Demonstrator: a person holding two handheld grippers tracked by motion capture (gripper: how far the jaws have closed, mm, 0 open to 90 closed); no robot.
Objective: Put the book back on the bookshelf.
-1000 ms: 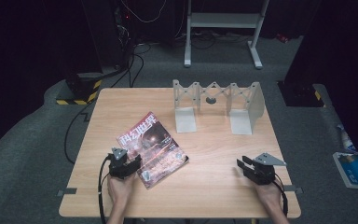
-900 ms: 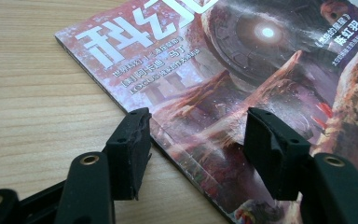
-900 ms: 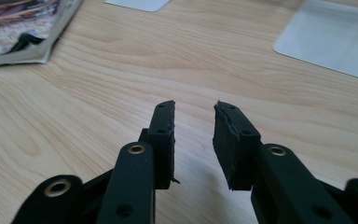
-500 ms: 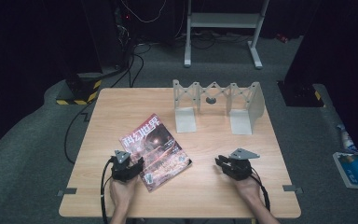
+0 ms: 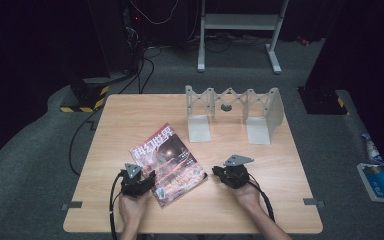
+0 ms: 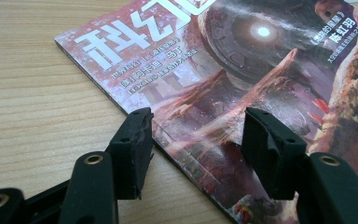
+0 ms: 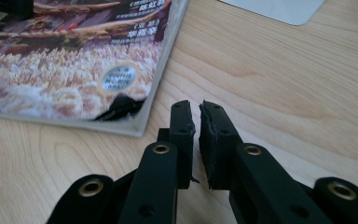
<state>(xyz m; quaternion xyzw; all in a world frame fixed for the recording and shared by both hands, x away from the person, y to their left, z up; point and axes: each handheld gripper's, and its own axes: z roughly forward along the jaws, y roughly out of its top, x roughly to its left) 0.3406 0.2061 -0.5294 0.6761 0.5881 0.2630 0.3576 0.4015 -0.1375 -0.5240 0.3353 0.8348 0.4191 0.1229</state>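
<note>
At the near table edge: both forearms are cut off by the frame bottom.
Left gripper [image 5: 147, 181]: jaws spread wide, straddling the magazine's spine edge, pointing toward 1 o'clock.
Right gripper [image 5: 217, 173]: jaws nearly closed, holding nothing, just beside the magazine's corner, pointing toward 9 o'clock.
Magazine [image 5: 168, 163]: flat on the table [image 5: 130, 120], tilted, left of centre.
Grey rack [image 5: 232, 112]: at 12 o'clock, standing well apart.

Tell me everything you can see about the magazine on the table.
The magazine lies flat and closed on the wooden table, turned at an angle to its edges. Its glossy cover shows a reddish science-fiction scene with large white Chinese characters and a round silver sticker near one corner. The open left tool sits at its near edge, jaws straddling the edge without closing on it. The right tool, shut, points at the table just off a corner.
</note>
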